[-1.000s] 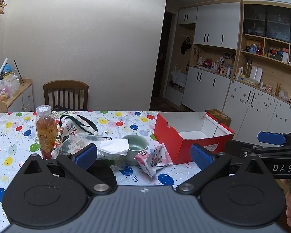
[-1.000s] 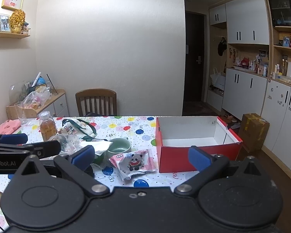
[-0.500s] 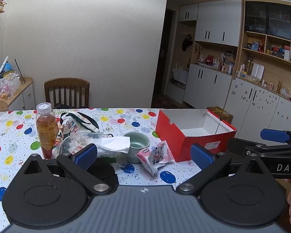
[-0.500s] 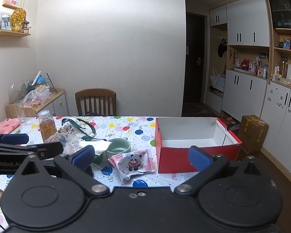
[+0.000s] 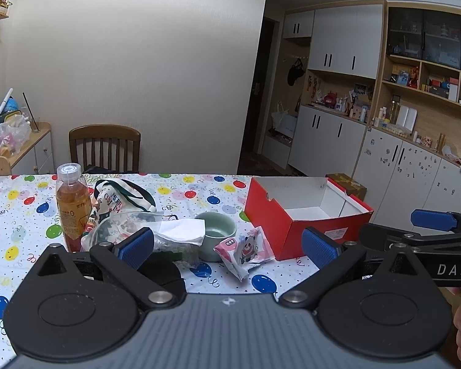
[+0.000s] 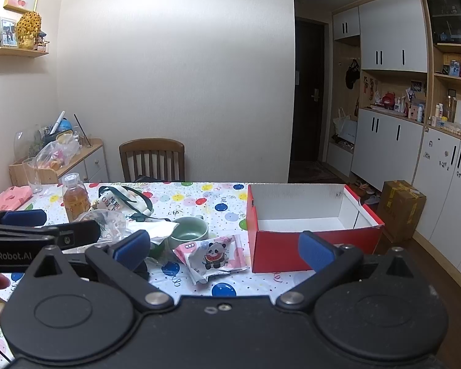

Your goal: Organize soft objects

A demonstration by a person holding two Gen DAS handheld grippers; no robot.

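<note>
Table [image 5: 21,215] under a balloon-print cloth. Both views sit marginally nearer than a second ago; objects unmoved. Left gripper [image 5: 227,246] and right gripper [image 6: 224,247] gape wide, empty. Panda packet [image 6: 213,256] lies just beside the open red box [image 6: 310,249], near the front edge.

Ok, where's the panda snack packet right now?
The panda snack packet lies on the balloon tablecloth near the front edge, between the green bowl and the red box.
</note>
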